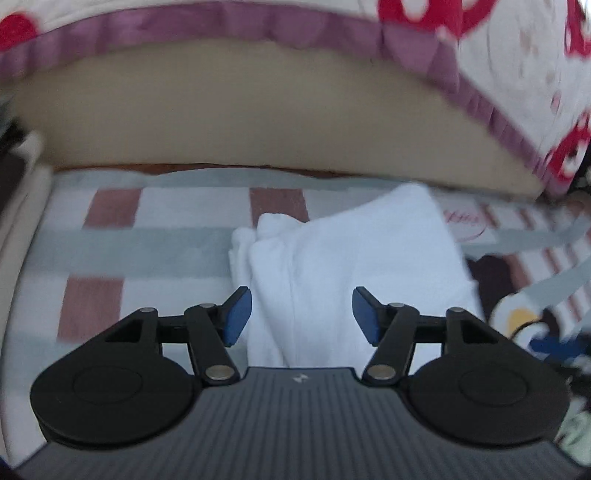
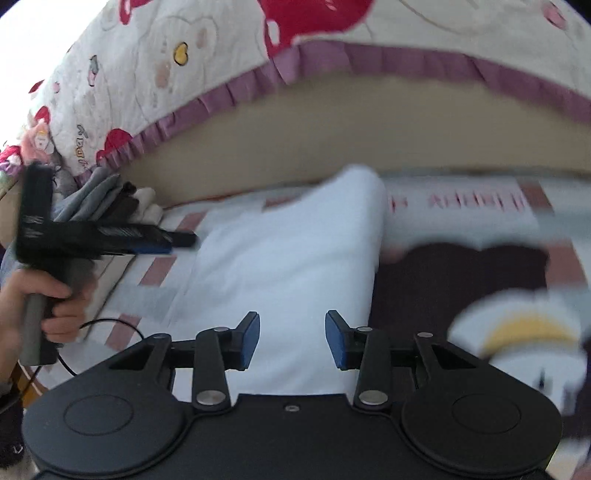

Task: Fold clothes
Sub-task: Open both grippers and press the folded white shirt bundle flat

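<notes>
A folded white garment (image 1: pixel 351 258) lies on a checked blanket (image 1: pixel 147 240), its long side running away from me. My left gripper (image 1: pixel 302 315) hovers open just over its near end, with nothing between the blue pads (image 1: pixel 236 317). In the right wrist view the same white garment (image 2: pixel 288 266) fills the middle, and my right gripper (image 2: pixel 291 341) is open above its near edge, empty. The left gripper (image 2: pixel 184 242) shows there from the side, held by a hand (image 2: pixel 55 306) at the left, its tips near the garment's left edge.
A mattress side (image 1: pixel 240 118) under a white quilt with red shapes and a purple frill (image 1: pixel 221 26) rises behind the blanket. A stack of folded clothes (image 2: pixel 110 199) sits at the far left. A dark cartoon print (image 2: pixel 461 273) marks the blanket on the right.
</notes>
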`<state>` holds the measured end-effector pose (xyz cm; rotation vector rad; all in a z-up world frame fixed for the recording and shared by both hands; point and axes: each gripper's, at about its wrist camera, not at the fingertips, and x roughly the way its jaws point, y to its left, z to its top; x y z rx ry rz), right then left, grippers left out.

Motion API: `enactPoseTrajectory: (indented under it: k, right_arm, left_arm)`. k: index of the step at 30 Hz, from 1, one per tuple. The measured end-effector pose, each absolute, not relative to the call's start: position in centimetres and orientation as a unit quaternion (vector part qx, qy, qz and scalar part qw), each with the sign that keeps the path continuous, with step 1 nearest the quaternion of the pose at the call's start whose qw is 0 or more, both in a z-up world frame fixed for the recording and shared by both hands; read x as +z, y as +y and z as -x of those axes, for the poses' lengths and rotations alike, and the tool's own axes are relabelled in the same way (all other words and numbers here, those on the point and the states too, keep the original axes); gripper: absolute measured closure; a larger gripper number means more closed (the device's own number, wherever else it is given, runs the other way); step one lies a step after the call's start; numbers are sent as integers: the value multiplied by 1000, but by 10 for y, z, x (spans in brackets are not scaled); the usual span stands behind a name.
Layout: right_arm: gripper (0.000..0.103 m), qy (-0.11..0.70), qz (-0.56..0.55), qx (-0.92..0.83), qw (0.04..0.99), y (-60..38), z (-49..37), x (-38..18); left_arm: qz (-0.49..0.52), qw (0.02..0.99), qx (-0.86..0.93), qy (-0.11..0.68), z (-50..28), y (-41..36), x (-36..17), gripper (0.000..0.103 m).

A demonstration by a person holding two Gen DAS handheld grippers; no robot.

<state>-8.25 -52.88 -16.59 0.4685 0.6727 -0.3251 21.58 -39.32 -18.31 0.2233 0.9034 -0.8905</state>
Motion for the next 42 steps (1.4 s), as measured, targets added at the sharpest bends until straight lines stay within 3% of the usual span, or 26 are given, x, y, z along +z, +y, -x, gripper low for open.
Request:
enactPoseTrajectory:
  k: [2,3,4,6,9,11,15,18,21,23,25,27,31,37,41,42]
  right_arm:
    - [58,332,-214,-166,904,-543,67,-181]
    - [58,336,-215,-168,901,-549,61,-190]
    - [58,341,-222,-167,898,-553,56,-199]
    - [57,339,-235,-172,894,-564,45,-207]
    - [55,330,-255,-184,890,-582,29,-215]
    - [50,324,-267,-192,887,-594,19,-220]
    - [49,312,-292,-208,880,-618,-3,-231]
    - [57,302,-311,-220,874,-636,-19,-239]
    - [57,296,-334,-226,866,-650,-30,-245]
    - [55,301,-366,-212,855,-648,-24,-244]
    - [45,306,-397,-197,843,-646,-18,-242]
    - [44,325,-397,-182,839,-630,-8,-246]
    - [35,345,-384,-162,841,-593,24,-252]
    - [34,366,-426,-86,823,-543,70,-265]
    - [35,393,-390,-63,830,-502,77,-261]
    - [39,397,-376,-65,834,-494,78,-259]
  left_arm:
    - [-126,801,-413,414,-221,-410,-201,48]
    - [-138,803,-411,408,-219,-414,-206,77]
    - [-151,806,-408,402,-216,-418,-210,90]
    - [-149,821,-399,381,-214,-416,-203,93]
    - [-132,839,-390,355,-216,-409,-191,94]
    - [-103,835,-390,374,-225,-400,-189,94]
    - [-74,821,-390,410,-238,-389,-197,94]
    - [-76,816,-394,416,-238,-389,-200,92]
    - [-78,813,-396,420,-239,-388,-200,87]
    - [-68,811,-396,424,-244,-387,-202,84]
    - [-66,813,-398,420,-247,-385,-204,81]
    - [-75,819,-390,415,-249,-386,-208,74]
    - [-63,821,-380,422,-252,-384,-210,74]
    - [-74,824,-403,391,-230,-376,-189,76]
    - [-118,786,-461,395,-198,-372,-184,76]
    - [-141,781,-465,393,-189,-374,-187,75]
